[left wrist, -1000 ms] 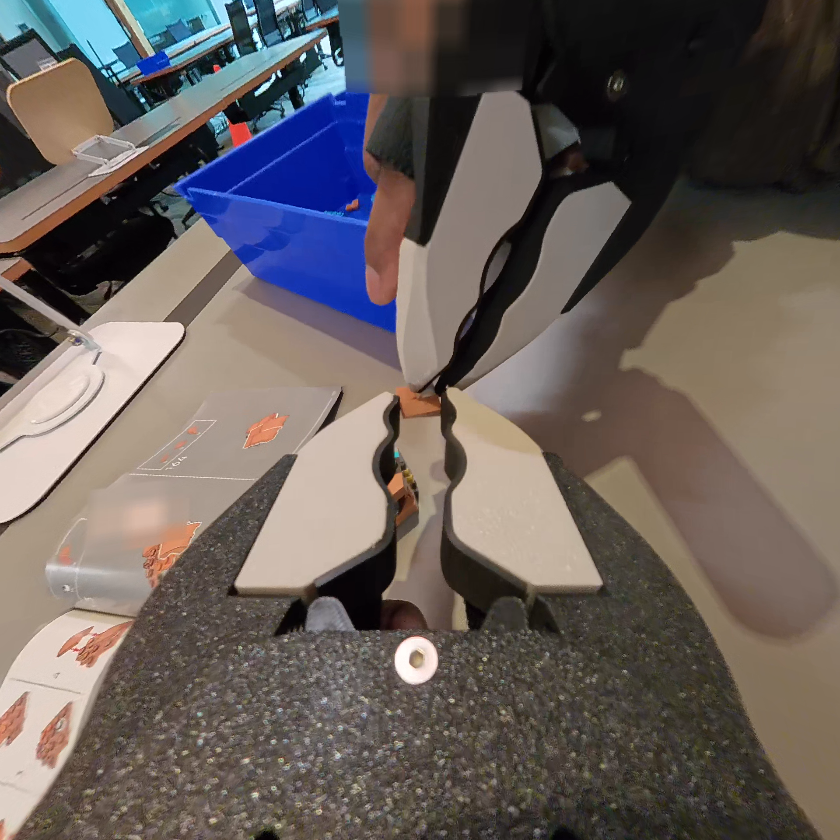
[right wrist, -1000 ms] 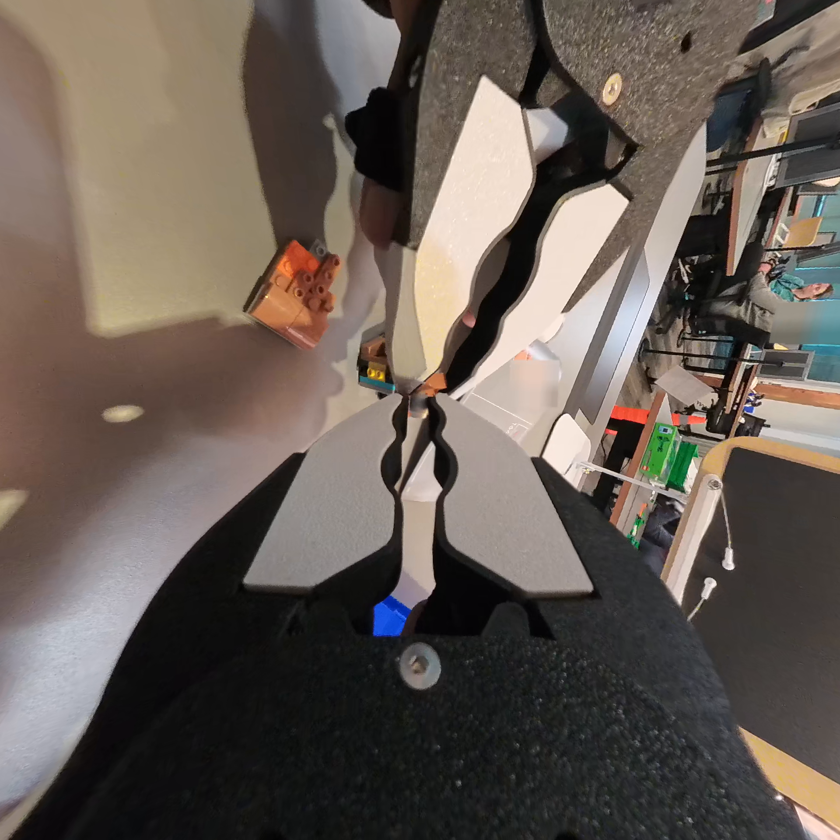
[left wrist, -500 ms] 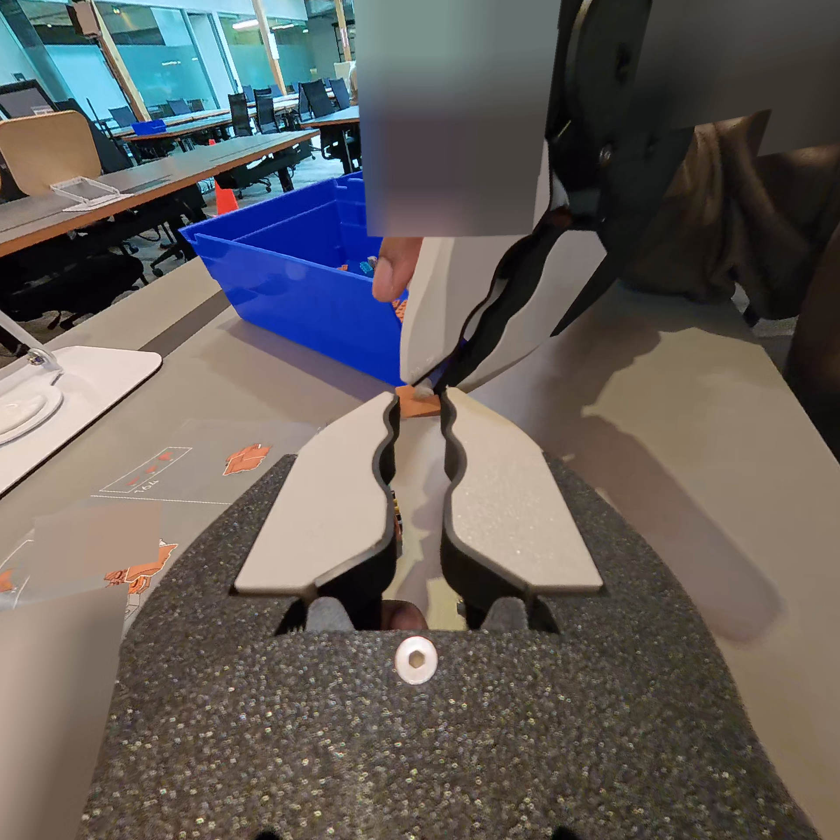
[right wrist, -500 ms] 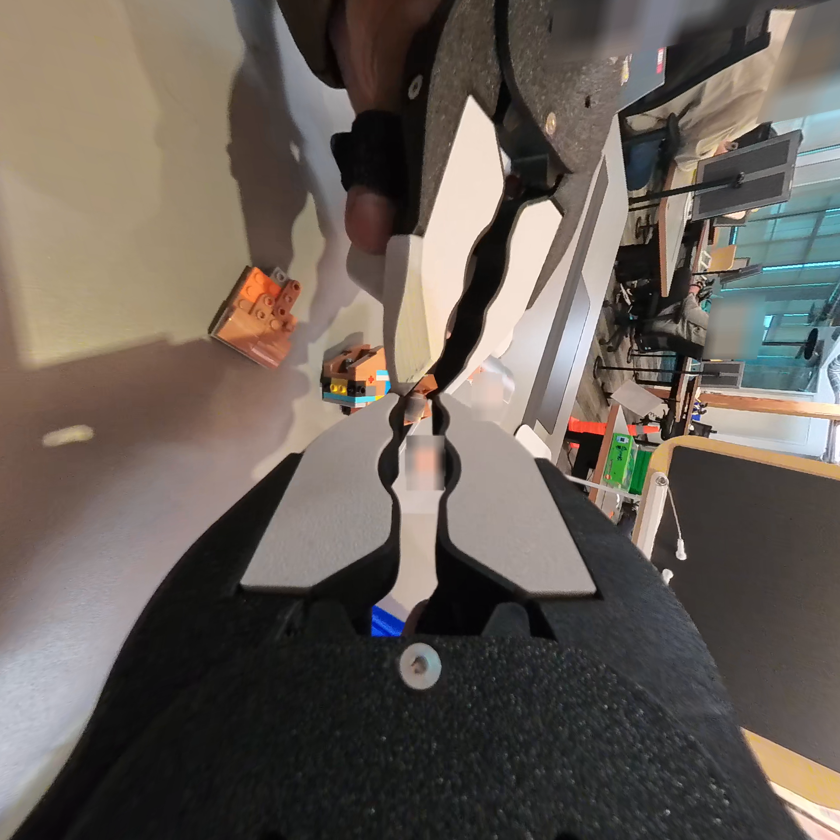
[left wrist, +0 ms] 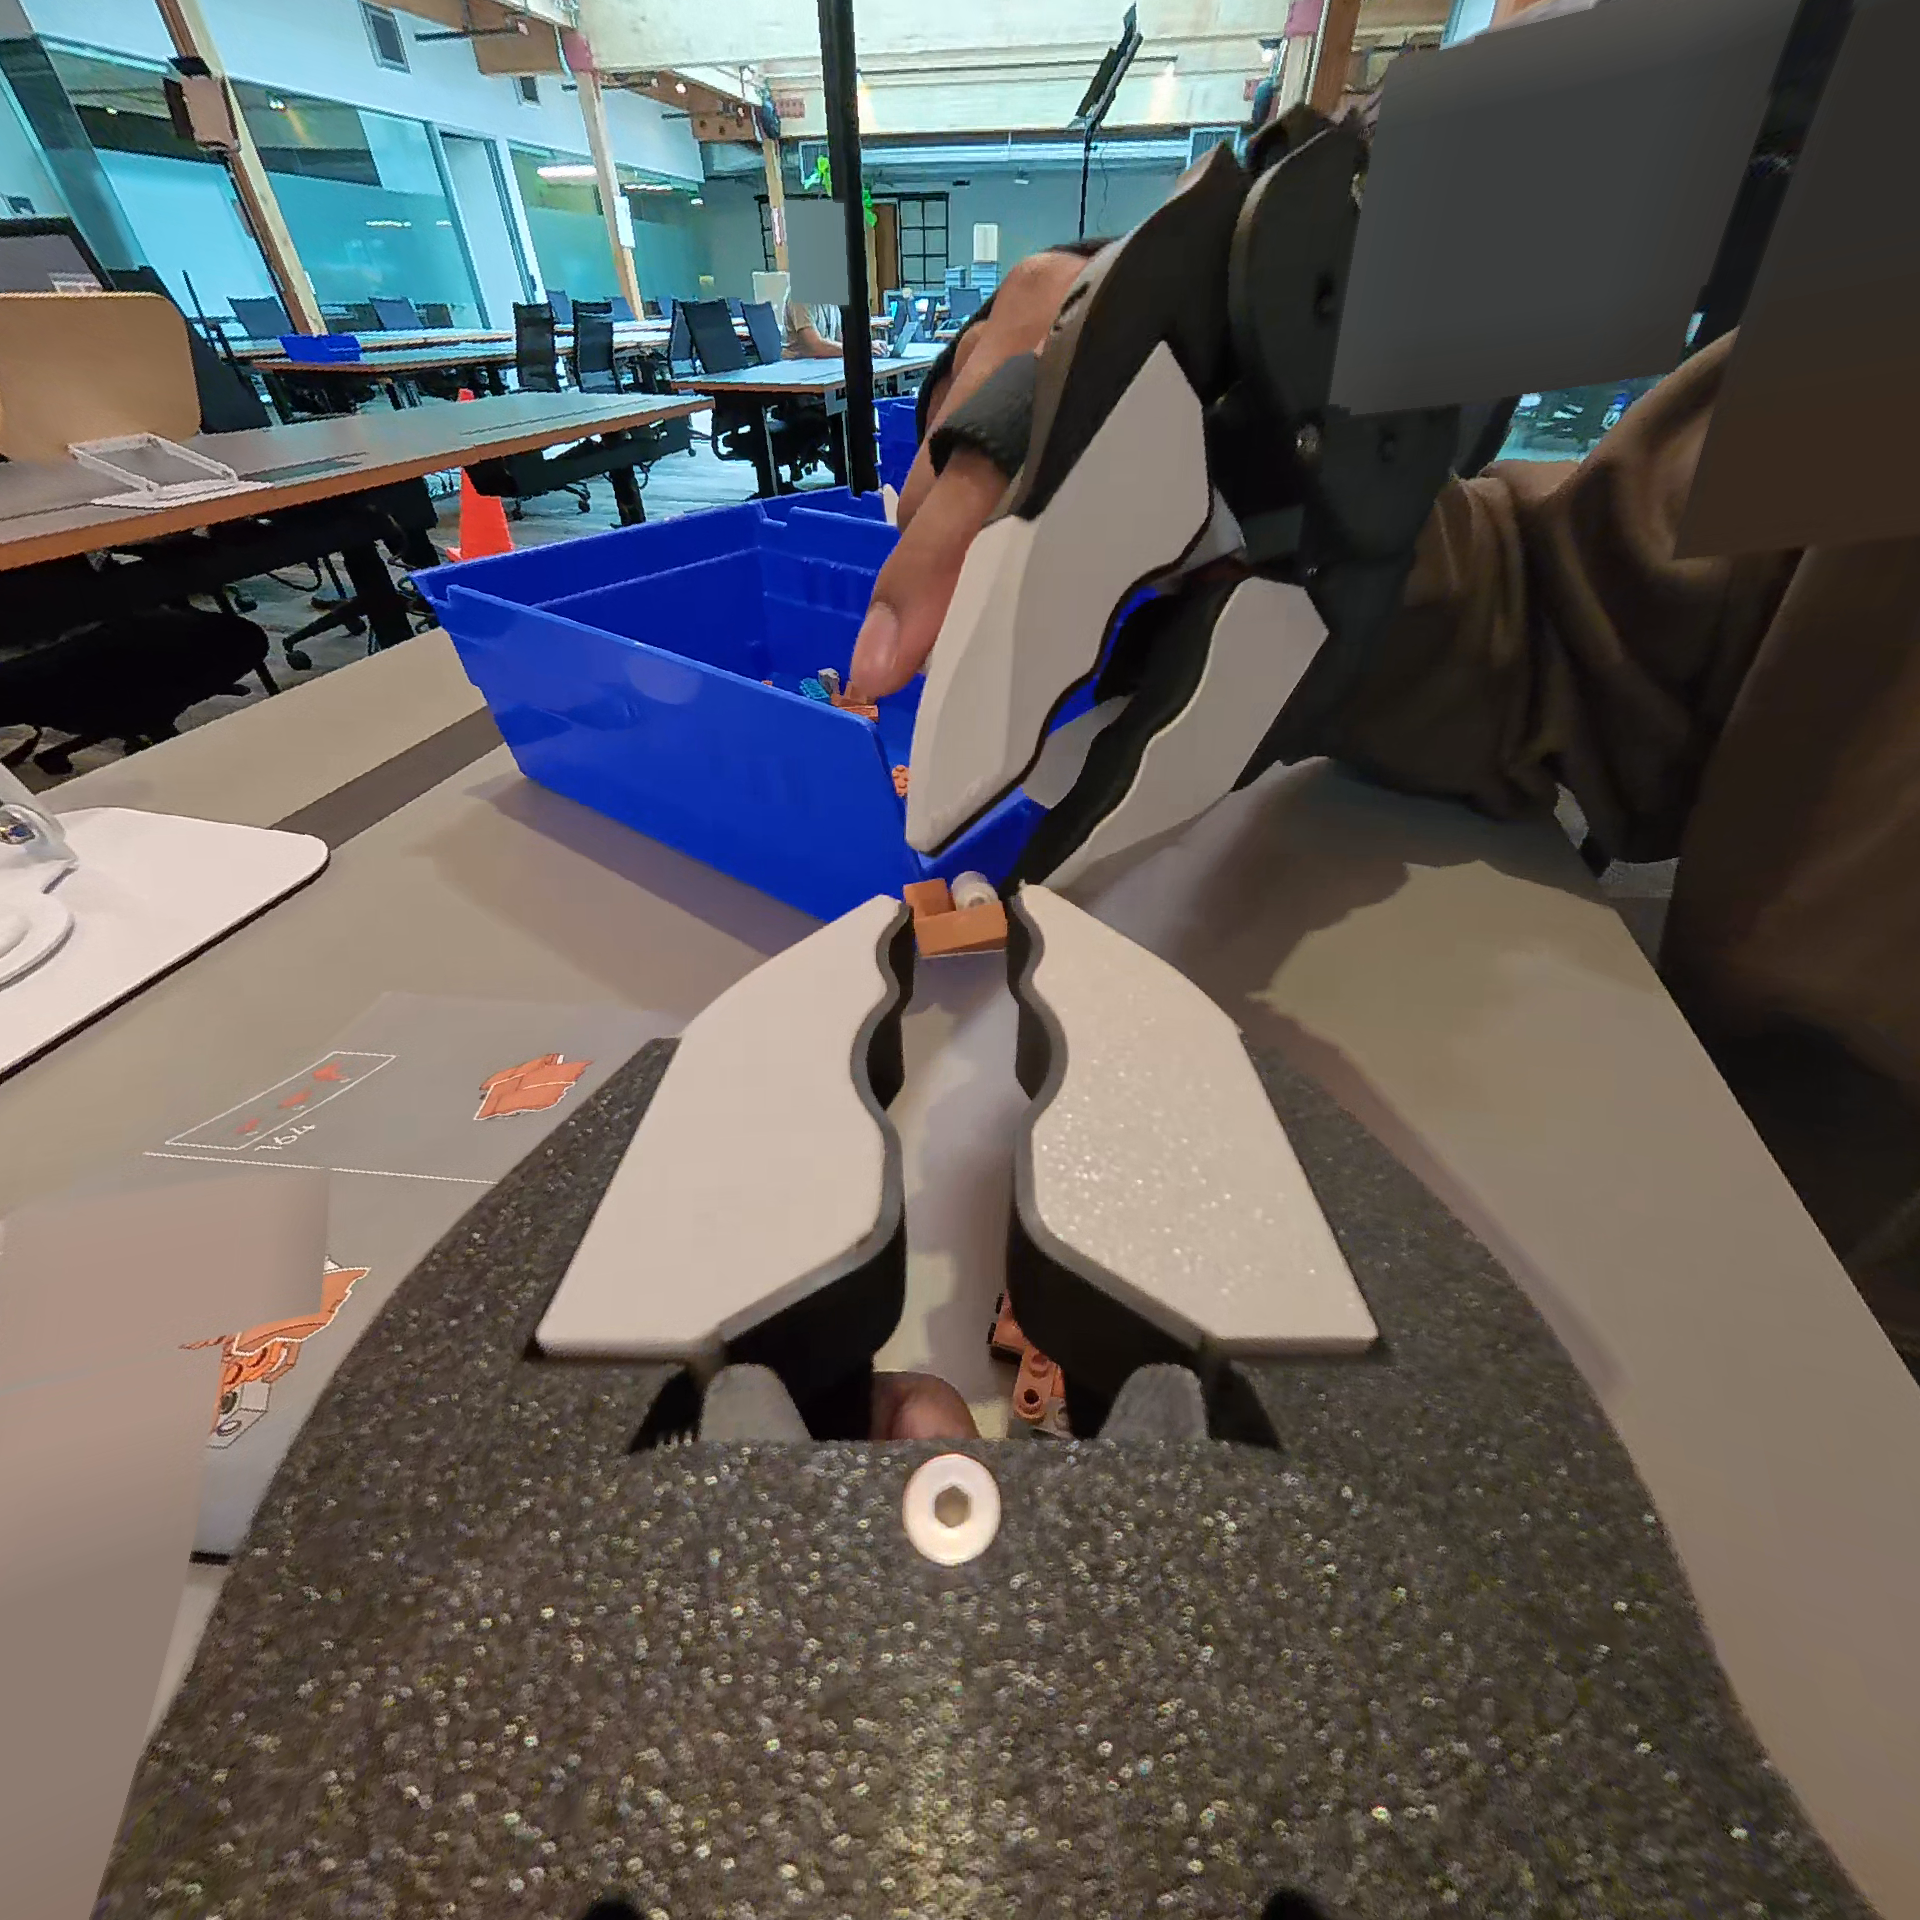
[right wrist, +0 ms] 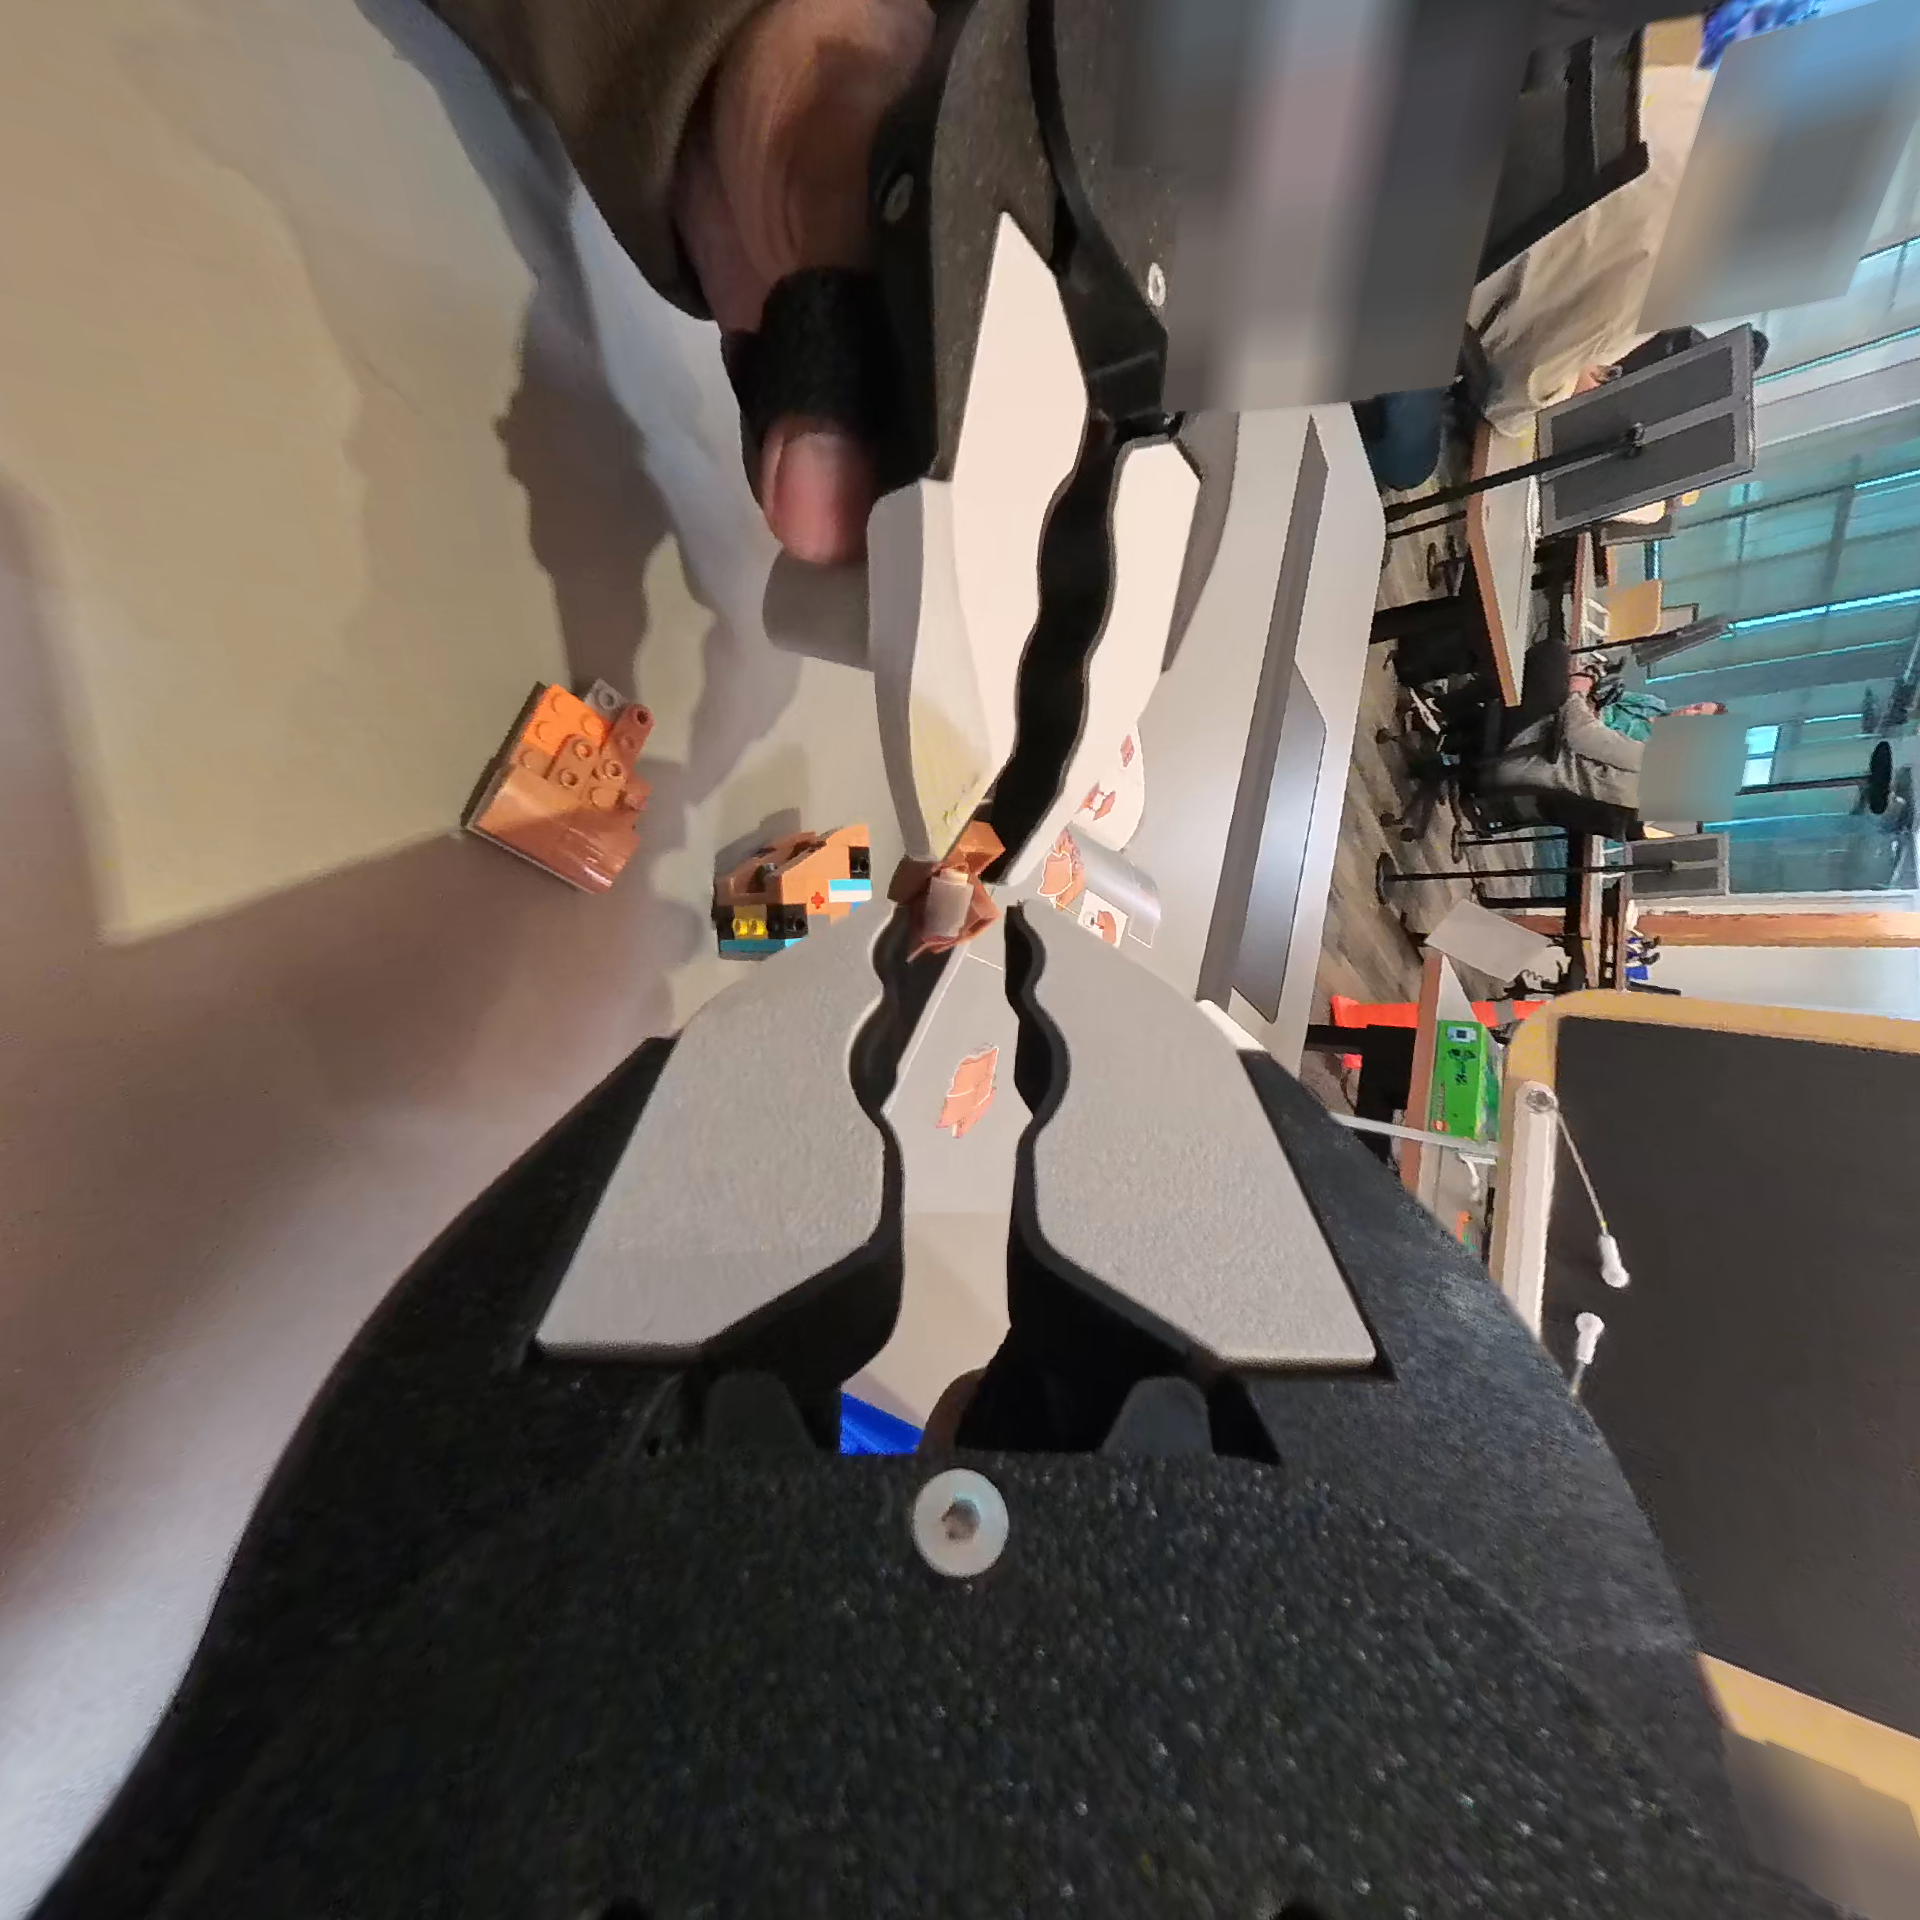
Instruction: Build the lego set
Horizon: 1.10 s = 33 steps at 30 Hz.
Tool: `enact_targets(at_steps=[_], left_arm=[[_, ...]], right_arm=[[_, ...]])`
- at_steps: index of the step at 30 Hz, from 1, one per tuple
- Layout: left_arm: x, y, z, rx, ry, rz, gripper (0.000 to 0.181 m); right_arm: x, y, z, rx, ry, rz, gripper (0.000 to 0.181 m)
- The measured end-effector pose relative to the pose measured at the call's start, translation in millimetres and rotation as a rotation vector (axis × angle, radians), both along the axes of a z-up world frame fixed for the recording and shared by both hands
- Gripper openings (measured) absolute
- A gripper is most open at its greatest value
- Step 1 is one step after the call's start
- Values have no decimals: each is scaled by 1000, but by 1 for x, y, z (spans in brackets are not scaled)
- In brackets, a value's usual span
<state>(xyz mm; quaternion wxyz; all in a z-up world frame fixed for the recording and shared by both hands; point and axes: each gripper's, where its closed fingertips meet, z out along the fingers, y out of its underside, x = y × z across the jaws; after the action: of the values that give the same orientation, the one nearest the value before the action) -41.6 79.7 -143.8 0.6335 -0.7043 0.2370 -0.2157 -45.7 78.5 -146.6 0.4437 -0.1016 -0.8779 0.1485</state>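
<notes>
left gripper (left wrist: 958,914) pinching small brown lego bracket piece (left wrist: 956,927) above grey tabletop (left wrist: 1351,1039) | right gripper (right wrist: 951,920) spread, tips at tiny white stud (left wrist: 971,889) on bracket | advised: press squarely, steady bracket | beyond: blue plastic bin (left wrist: 675,717)

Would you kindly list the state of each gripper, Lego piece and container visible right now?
left gripper: shut on the brown piece.
brown piece: held off the table, small white part on top.
right gripper: open, tips flanking that piece.
orange sub-assembly: lying on the table.
small colourful sub-assembly: resting on the table.
blue bin: open, loose pieces inside.
</notes>
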Motion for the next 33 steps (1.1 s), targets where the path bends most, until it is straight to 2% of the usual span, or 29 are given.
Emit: enact_targets(at_steps=[8,33], left_arm=[[2,-1,0,-1,3,-13,17],[1,-1,4,3,-34,-24,17]], right_arm=[[1,1,5,-96,-13,11,19],[3,0,9,-111,-7,14,16]])
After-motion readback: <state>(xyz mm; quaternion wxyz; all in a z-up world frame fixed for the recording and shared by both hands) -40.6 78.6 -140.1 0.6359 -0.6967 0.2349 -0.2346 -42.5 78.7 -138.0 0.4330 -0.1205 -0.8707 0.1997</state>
